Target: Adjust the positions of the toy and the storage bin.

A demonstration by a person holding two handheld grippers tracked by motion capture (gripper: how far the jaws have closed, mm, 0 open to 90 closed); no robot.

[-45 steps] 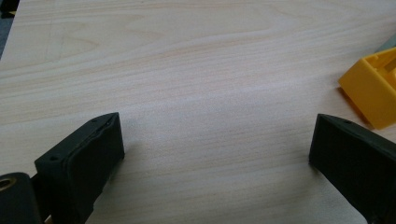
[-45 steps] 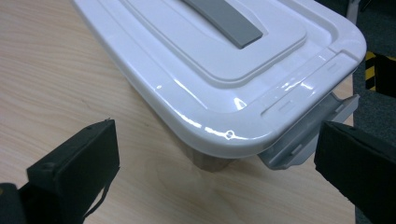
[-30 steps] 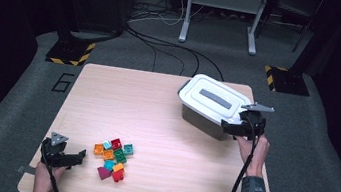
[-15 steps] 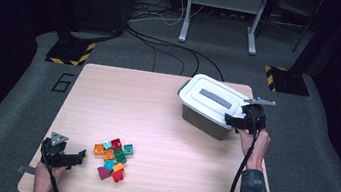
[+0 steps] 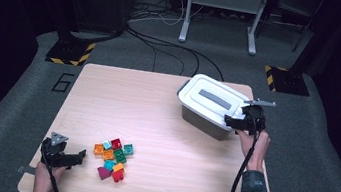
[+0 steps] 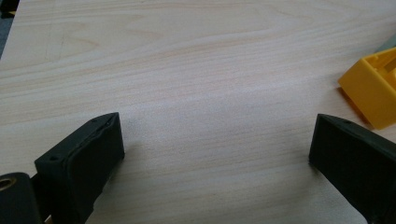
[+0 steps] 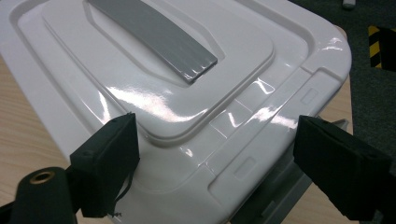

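Observation:
A white lidded box (image 5: 213,99) with a grey handle strip (image 7: 154,32) stands on the right of the wooden table (image 5: 157,104). My right gripper (image 5: 230,119) sits at the box's near right end, its open jaws (image 7: 217,135) just above the lid's rim (image 7: 261,140). They have just closed a little, and the pads do not press on the lid. A pile of several coloured bricks (image 5: 114,152) lies near the front left. My left gripper (image 5: 80,156) rests open on the table left of the pile, with bare wood between its jaws (image 6: 217,128). A yellow brick (image 6: 371,86) lies off its right jaw.
Dark carpet surrounds the table, with cables (image 5: 165,45) and a metal stand (image 5: 220,12) behind it. Two yellow-and-black striped feet (image 5: 68,54) (image 5: 284,79) sit off the table's far corners. A "6" is marked on the floor (image 5: 62,82) at the left.
The right gripper has shifted slightly away from the person along the box's end. The left gripper and the bricks have stayed put.

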